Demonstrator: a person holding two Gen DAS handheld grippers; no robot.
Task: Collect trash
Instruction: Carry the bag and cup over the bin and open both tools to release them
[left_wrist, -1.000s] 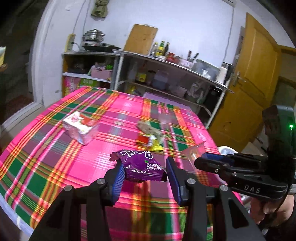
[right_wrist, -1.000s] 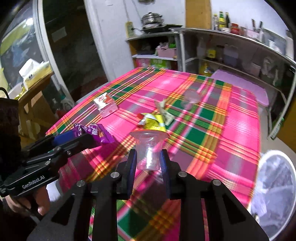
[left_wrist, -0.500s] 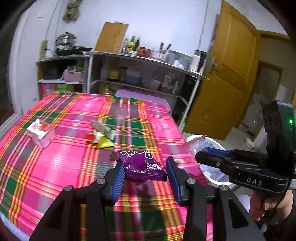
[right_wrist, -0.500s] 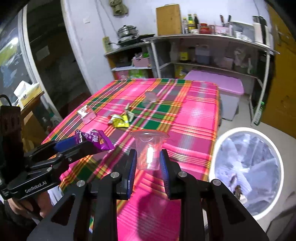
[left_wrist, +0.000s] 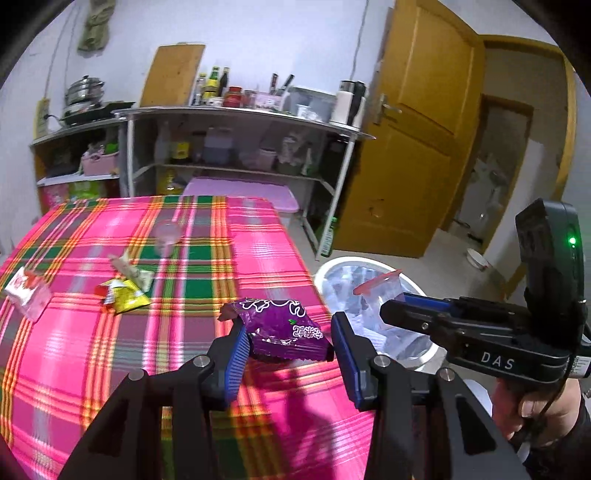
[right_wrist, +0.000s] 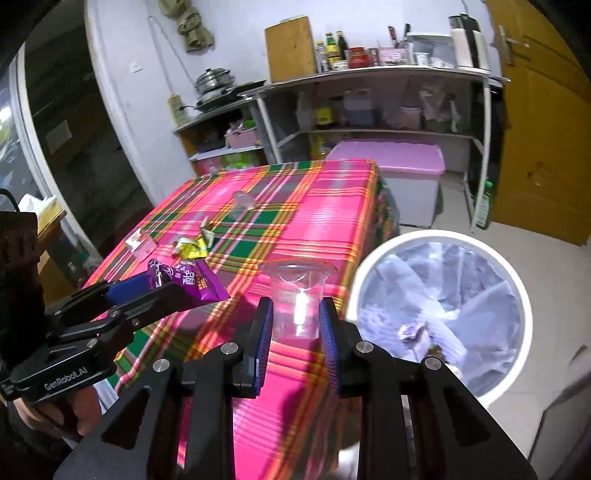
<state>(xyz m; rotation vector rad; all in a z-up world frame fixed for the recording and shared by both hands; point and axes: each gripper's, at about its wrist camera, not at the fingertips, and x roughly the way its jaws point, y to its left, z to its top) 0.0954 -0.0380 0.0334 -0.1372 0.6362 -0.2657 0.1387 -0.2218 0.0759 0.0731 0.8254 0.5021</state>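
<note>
The purple snack wrapper (left_wrist: 286, 328) hangs above the plaid table edge (left_wrist: 258, 258), pinched between the left gripper (left_wrist: 288, 354) pads; its lettering is blurred. The clear plastic cup (right_wrist: 297, 299), upright, is clamped narrowly by the right gripper (right_wrist: 295, 332) beside the white bin (right_wrist: 517, 280), whose contents are indistinct. Both grippers tilt downward. More wrappers (left_wrist: 125, 293) lie on the table behind.

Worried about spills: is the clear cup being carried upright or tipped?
Upright: the clear cup sits rim-up between the right hand-held gripper's fingers.
</note>
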